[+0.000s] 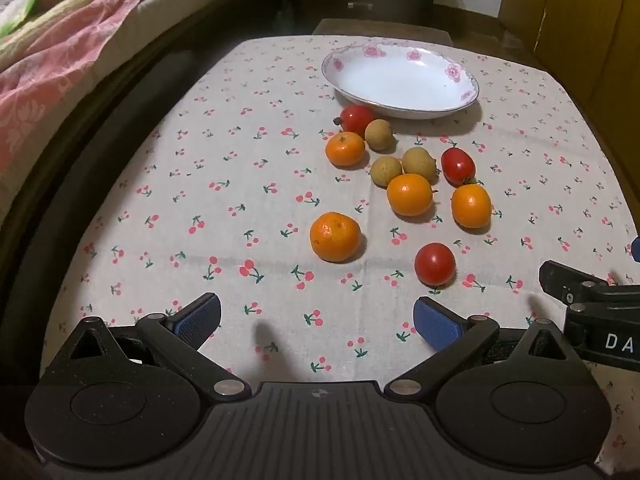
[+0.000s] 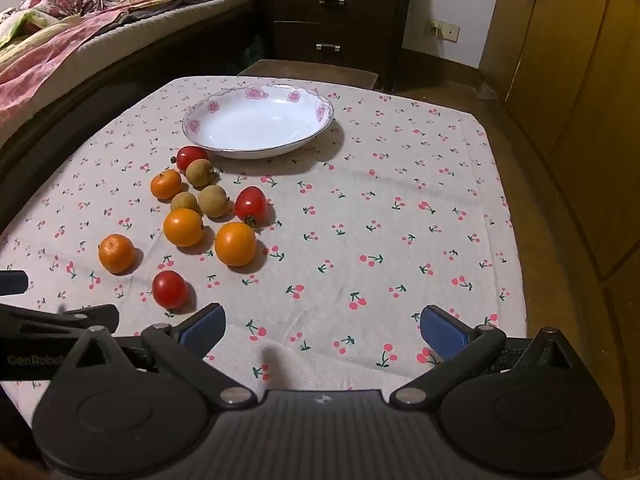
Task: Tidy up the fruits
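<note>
Loose fruit lies on a cherry-print tablecloth [image 1: 224,184] [image 2: 400,220]: several oranges, three red tomatoes and three tan longans. Nearest me are an orange [image 1: 335,237] [image 2: 116,253] and a tomato [image 1: 435,264] [image 2: 169,289]. Behind the cluster stands an empty white plate [image 1: 460,92] [image 2: 200,124] with pink flowers on its rim. My left gripper [image 1: 318,322] hovers open in front of the fruit, nothing between its blue pads. Beside it to the right, my right gripper [image 2: 322,332] is open too, over bare cloth right of the fruit.
A bed with pink and floral bedding [image 1: 60,40] [image 2: 60,40] runs along the table's left side. A dark drawer chest [image 2: 340,20] and a stool top [image 2: 308,70] stand beyond the far edge. Wooden cabinet doors [image 2: 568,80] line the right.
</note>
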`<state>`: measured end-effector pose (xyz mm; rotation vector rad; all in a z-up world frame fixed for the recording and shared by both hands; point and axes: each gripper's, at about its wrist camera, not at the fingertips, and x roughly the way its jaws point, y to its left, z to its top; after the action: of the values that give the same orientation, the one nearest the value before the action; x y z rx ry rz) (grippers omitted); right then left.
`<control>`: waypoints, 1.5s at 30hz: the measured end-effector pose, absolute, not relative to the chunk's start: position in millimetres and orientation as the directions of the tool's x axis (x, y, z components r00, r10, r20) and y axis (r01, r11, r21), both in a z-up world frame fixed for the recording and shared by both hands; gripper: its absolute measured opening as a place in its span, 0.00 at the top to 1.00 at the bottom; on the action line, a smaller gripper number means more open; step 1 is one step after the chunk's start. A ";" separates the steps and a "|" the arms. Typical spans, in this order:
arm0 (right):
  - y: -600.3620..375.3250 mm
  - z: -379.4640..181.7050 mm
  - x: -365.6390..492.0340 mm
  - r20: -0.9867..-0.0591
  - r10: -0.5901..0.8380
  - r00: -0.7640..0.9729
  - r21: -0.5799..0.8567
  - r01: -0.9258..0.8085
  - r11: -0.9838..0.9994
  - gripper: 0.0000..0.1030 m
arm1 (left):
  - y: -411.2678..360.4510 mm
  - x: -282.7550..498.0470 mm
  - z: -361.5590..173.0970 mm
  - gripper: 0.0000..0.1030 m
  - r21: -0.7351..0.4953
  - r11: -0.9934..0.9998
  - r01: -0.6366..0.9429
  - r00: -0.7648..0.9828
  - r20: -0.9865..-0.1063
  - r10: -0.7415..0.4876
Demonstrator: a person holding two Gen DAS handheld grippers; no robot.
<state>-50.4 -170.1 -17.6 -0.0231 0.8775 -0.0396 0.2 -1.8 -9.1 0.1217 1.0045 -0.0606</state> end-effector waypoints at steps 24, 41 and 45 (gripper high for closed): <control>-164.6 -21.4 -47.2 -0.781 -0.048 0.623 -0.049 0.015 0.999 0.00 | 0.2 3.0 -8.3 0.00 0.060 0.993 0.103 0.527 -0.850 -0.003; -164.1 -21.6 -47.0 -0.782 -0.043 0.622 -0.043 0.014 0.999 0.00 | 0.1 3.2 -8.7 0.00 0.062 0.993 0.103 0.527 -0.850 -0.002; -163.9 -21.4 -47.2 -0.782 -0.041 0.622 -0.041 0.014 0.999 0.00 | 0.2 3.3 -8.6 0.00 0.062 0.993 0.104 0.527 -0.850 -0.002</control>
<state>-47.2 -163.9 -21.4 -0.0321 0.8991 -0.0318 3.3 0.2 -8.6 0.1096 1.0144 -0.0631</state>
